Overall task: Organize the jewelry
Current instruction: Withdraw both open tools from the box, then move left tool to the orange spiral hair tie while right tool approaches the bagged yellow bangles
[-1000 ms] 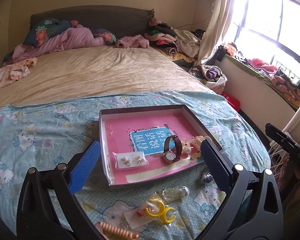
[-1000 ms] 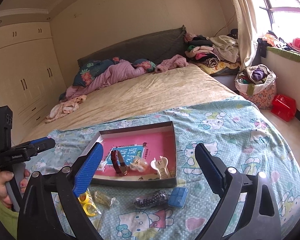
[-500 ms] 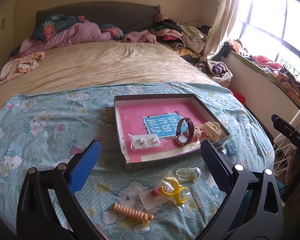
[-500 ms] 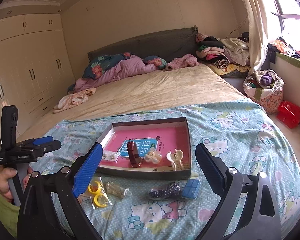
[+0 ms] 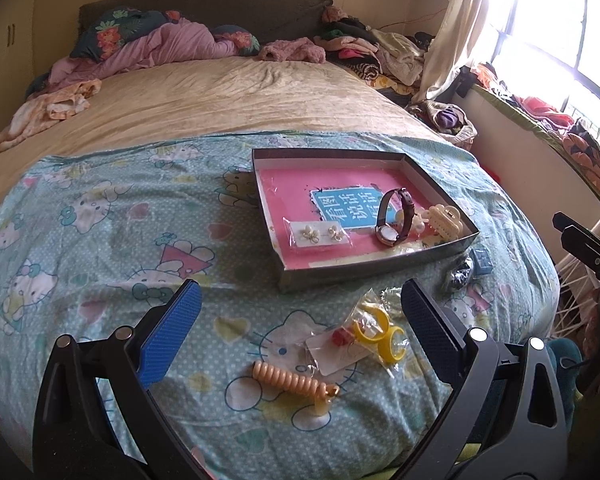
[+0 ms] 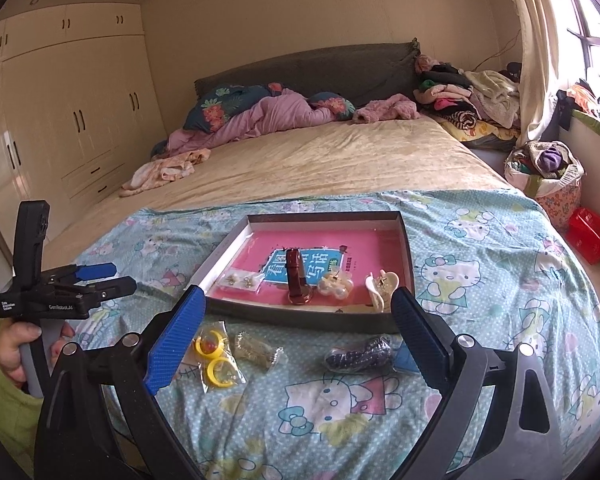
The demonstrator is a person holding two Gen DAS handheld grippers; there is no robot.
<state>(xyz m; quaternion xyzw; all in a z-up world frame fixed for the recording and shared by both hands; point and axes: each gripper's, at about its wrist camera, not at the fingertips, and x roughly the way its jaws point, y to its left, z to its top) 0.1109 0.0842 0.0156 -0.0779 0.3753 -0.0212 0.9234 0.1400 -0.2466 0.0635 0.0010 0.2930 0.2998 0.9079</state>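
Nearest in the left wrist view, the left hand-held gripper (image 5: 300, 320) is held with its blue-padded jaws spread wide and empty above a cartoon-print blanket (image 5: 100, 240) laid over the foot of the bed (image 5: 220, 96). Between its jaws an orange spiral hair tie (image 5: 294, 382) is seen on the blanket, with a small bag of yellow rings (image 5: 374, 336) just beyond it. The right hand-held gripper (image 6: 298, 322) is likewise held wide apart and empty; between its jaws a clear packet (image 6: 260, 350) and a dark beaded piece (image 6: 358, 354) are seen lying on the blanket, with a blue box (image 6: 404, 358) partly hidden behind the right finger. Farther on, a shallow cardboard tray (image 5: 440, 184) with a pink lining is set on the blanket. Inside it a card of pearl earrings (image 5: 318, 234) is seen at the left, a brown-strapped wristwatch (image 5: 394, 218) standing on edge in the middle, and a cream hair claw (image 5: 444, 218) at the right. At the far end, crumpled bedding is piled against a dark headboard (image 5: 204, 4).
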